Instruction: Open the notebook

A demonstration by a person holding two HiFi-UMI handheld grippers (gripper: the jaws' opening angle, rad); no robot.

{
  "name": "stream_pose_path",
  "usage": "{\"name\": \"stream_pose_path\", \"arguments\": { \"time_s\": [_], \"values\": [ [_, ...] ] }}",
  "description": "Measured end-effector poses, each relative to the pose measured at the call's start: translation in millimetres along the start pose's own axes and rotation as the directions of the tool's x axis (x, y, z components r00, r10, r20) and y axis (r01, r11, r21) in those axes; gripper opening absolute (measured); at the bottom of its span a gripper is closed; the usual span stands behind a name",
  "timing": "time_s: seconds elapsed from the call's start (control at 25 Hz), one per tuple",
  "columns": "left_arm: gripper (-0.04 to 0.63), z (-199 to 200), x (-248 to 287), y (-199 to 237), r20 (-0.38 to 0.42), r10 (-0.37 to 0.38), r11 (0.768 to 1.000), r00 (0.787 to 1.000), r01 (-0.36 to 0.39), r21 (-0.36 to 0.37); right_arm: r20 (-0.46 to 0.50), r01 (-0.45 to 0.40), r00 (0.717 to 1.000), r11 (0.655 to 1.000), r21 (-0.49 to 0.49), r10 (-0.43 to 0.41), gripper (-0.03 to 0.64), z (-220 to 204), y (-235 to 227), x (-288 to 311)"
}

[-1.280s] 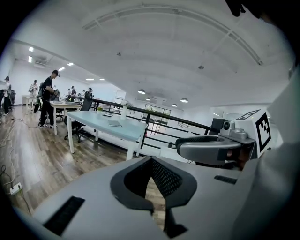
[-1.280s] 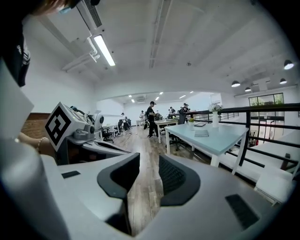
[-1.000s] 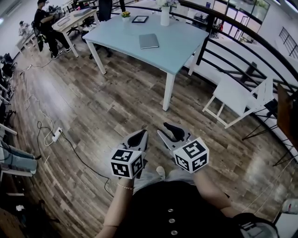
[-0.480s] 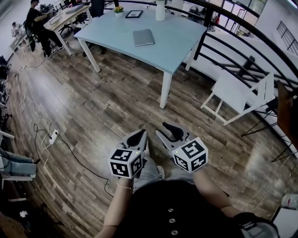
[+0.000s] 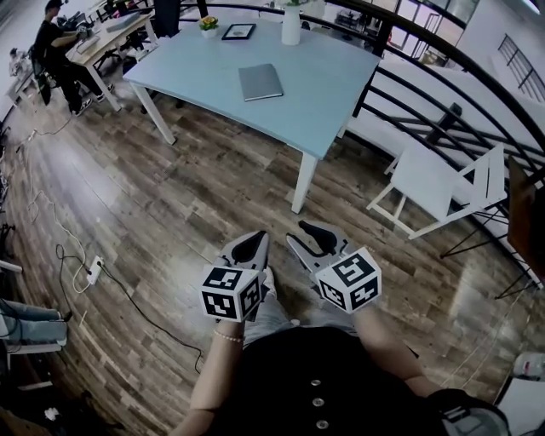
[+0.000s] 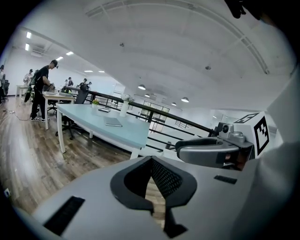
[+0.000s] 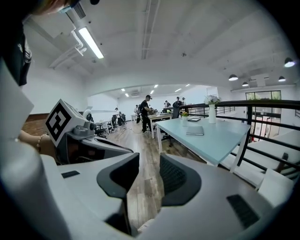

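Note:
A closed grey notebook [image 5: 260, 82] lies flat on the light blue table [image 5: 324, 94], well ahead of me across the wooden floor. It also shows small in the left gripper view [image 6: 113, 123] and the right gripper view [image 7: 195, 131]. My left gripper [image 5: 249, 247] is held at waist height, far short of the table; its pads [image 6: 164, 178] meet at the tips with nothing between them. Beside it, my right gripper [image 5: 313, 238] stands open and empty, with a clear gap between its pads [image 7: 176, 176].
On the table's far side stand a white vase [image 5: 291, 24], a dark picture frame [image 5: 238, 31] and a small plant [image 5: 209, 24]. A white folding chair [image 5: 443, 183] and black railing [image 5: 426, 94] are to the right. Cables and a power strip [image 5: 95, 266] lie left. A person [image 5: 47, 43] works at a far desk.
Both grippers have been carried forward together towards the table. The table and notebook now sit nearer and lower in the head view. Neither gripper has taken hold of anything.

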State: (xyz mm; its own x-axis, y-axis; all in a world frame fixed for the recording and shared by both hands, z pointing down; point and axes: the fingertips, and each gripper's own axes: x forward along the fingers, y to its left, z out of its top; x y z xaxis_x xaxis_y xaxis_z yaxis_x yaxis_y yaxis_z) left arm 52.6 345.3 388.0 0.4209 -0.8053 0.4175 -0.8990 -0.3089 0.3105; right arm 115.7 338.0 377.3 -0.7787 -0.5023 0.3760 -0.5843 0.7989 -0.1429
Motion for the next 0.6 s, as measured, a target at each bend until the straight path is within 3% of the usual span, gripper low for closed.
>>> {"name": "stream_pose_path", "arguments": {
  "time_s": [0.6],
  "values": [
    [0.017, 91.3, 66.5, 118.9, -0.008, -0.076, 0.995, 0.997, 0.076, 0.066, 0.038, 0.099, 0.994, 0.995, 0.025, -0.100, 0.130, 76.3, -58.7, 132.3]
  ]
}}
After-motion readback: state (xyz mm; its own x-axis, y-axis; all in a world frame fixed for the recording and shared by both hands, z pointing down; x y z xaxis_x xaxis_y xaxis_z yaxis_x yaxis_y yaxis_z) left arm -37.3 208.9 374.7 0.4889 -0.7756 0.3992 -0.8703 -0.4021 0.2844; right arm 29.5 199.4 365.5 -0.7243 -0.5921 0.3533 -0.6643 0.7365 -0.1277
